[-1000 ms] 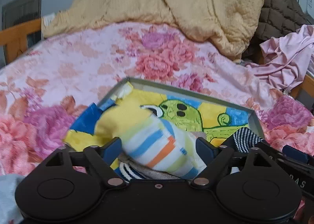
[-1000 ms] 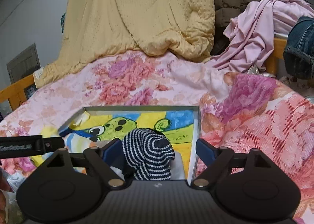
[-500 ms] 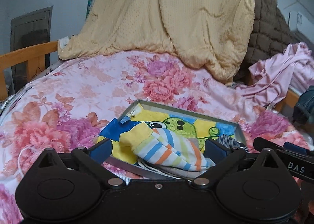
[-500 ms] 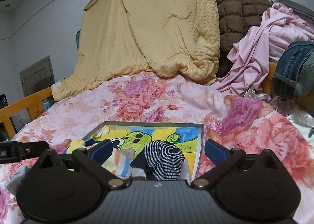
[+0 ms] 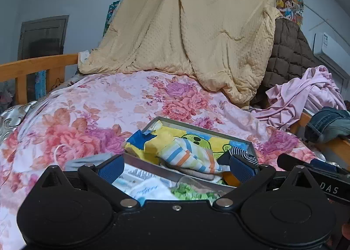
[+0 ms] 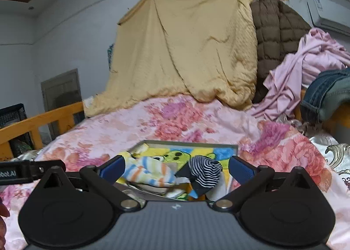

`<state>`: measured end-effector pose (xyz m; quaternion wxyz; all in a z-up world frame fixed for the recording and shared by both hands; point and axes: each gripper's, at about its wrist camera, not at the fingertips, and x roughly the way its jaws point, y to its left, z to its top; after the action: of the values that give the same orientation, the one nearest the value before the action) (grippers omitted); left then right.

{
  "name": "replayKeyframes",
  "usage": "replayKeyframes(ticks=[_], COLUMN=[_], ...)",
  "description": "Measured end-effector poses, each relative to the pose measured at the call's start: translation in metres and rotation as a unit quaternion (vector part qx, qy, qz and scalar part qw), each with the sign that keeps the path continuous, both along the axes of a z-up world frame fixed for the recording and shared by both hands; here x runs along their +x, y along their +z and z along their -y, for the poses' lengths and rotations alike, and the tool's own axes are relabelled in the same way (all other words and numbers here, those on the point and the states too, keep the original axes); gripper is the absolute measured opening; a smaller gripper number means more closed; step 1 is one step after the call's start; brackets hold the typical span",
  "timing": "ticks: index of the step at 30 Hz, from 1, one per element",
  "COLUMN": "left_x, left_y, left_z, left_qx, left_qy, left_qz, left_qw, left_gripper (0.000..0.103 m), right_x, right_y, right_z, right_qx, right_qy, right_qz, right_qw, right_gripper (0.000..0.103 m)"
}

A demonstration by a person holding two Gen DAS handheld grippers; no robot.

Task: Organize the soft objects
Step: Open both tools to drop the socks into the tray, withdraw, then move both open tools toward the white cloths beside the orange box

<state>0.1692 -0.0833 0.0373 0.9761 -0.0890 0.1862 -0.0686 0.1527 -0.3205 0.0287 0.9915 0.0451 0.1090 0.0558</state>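
Note:
A shallow grey box (image 5: pixel 192 126) (image 6: pixel 188 142) with a yellow and green cartoon lining lies on the flowered bedspread. In it rest a pastel striped sock (image 5: pixel 186 157) (image 6: pixel 148 170) and, to its right, a black and white striped sock (image 5: pixel 240 151) (image 6: pixel 205 172). My left gripper (image 5: pixel 176 168) is open and drawn back from the box, its blue pads clear of the pastel sock. My right gripper (image 6: pixel 176 168) is open too, back from the dark striped sock, with nothing held. Each gripper shows at the other view's edge.
Loose packets and a green wrapper (image 5: pixel 188 192) lie in front of the box. A yellow quilt (image 5: pixel 196 42) hangs at the back beside a brown padded coat (image 5: pixel 288 53). Pink cloth (image 5: pixel 306 94) and jeans (image 5: pixel 328 123) are heaped right. A wooden bed rail (image 5: pixel 37 68) runs left.
Both grippers have pulled back and risen away from the box, their jaws spread wider. The two socks stay lying in the box, and more of the room shows.

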Motion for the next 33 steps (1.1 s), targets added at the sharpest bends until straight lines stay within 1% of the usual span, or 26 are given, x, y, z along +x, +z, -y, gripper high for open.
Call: replayKeyframes(ticks=[6,13,16,23,27,30,33], left_x=[-0.031,-0.064,-0.077,-0.105,-0.113,-0.114,-0.108], left_y=[-0.001,-0.006,-0.010,-0.019,-0.030,-0.040,-0.048], left_z=[-0.014,-0.029,-0.034,-0.041,-0.046,-0.051,-0.054], left_qx=[0.000,-0.003,-0.004,0.005,0.001,0.001,0.000], left_qy=[0.008,0.015,0.008,-0.013,-0.018,-0.025,-0.033], left_qz=[0.009,0.015,0.018,0.020,0.011,-0.005,-0.038], left_qw=[0.9999,0.9998,0.9998,0.9997,0.9998,0.9997,0.9987], left_gripper=[0.102,0.102,0.102,0.102,0.102,0.102,0.102], right_x=[-0.026,-0.047,-0.056,-0.069,-0.077,-0.079,-0.079], right_y=[0.003,0.000,0.000,-0.005,-0.010,-0.014,-0.018], right_z=[-0.007,-0.013,-0.016,-0.023,-0.031,-0.039,-0.048], right_qx=[0.001,0.006,0.008,0.018,0.010,0.001,-0.011], right_qy=[0.008,0.019,0.022,0.035,0.040,0.045,0.049], right_qz=[0.015,0.006,0.006,-0.026,-0.040,-0.058,-0.075], right_qw=[1.000,1.000,1.000,0.999,0.998,0.997,0.996], right_gripper=[0.103,0.103,0.103,0.103,0.103,0.103,0.103])
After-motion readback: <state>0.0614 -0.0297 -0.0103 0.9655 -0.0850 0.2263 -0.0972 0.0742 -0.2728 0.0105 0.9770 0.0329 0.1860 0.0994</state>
